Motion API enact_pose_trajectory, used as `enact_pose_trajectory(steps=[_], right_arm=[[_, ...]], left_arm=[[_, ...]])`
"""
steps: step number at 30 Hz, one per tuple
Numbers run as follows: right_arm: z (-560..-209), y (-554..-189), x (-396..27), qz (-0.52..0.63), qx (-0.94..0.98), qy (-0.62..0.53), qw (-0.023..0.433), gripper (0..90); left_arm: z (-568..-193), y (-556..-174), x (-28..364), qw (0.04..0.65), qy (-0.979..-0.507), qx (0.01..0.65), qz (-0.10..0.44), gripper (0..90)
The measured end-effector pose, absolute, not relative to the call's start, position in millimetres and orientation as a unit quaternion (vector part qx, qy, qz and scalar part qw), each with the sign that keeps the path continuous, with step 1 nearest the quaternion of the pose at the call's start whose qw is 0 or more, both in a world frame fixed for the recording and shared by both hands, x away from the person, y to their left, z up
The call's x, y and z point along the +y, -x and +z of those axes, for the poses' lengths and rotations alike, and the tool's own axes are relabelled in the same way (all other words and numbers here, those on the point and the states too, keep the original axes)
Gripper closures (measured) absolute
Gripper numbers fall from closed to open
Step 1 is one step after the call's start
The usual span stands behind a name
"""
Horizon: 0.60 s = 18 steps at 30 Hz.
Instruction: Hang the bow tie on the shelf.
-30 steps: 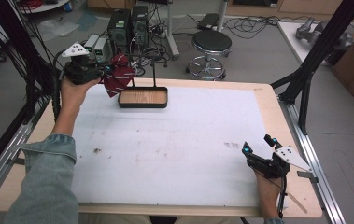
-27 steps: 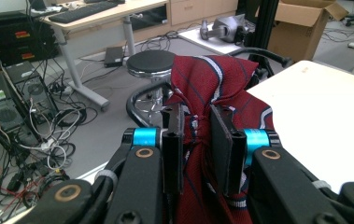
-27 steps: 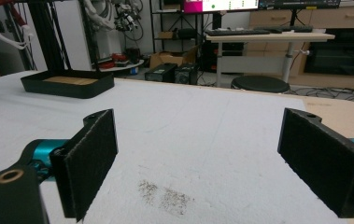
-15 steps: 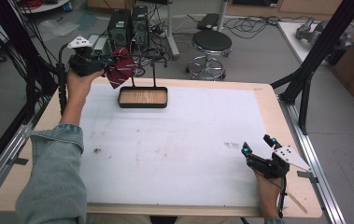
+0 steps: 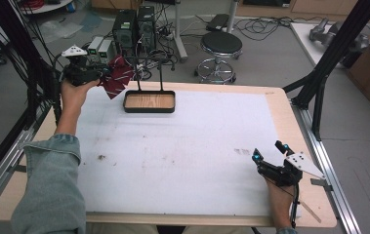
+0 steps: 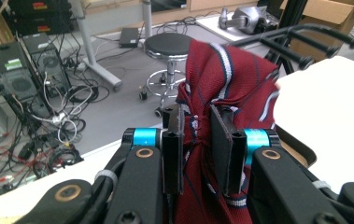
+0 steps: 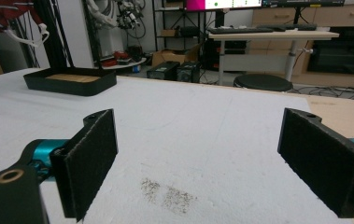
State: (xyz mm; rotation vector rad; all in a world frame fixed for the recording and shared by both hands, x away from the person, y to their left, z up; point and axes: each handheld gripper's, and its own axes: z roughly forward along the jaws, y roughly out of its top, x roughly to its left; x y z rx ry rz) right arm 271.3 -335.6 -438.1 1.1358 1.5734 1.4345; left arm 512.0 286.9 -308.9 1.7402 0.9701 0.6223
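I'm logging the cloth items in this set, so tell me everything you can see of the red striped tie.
The tie is dark red woven cloth with thin stripes in white and navy. It is bunched and creased, not laid flat. The left gripper is shut on it, both black jaws pinching a gathered fold, with cloth bulging above and hanging below them. In the high view the tie hangs off the table's far left corner, beside the black stand with its hooked rack. Whether it touches the rack cannot be told.
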Motion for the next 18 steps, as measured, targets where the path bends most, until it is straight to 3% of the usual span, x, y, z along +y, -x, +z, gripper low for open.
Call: enact_pose_trajectory(steps=[18], right_arm=[[-438.6,-272.2,-335.9,0.553,0.612,-0.440,0.355,11.2]], left_arm=[[-340.5,-527.3,266.8,0.473,-0.735,0.408,0.265,75.0]])
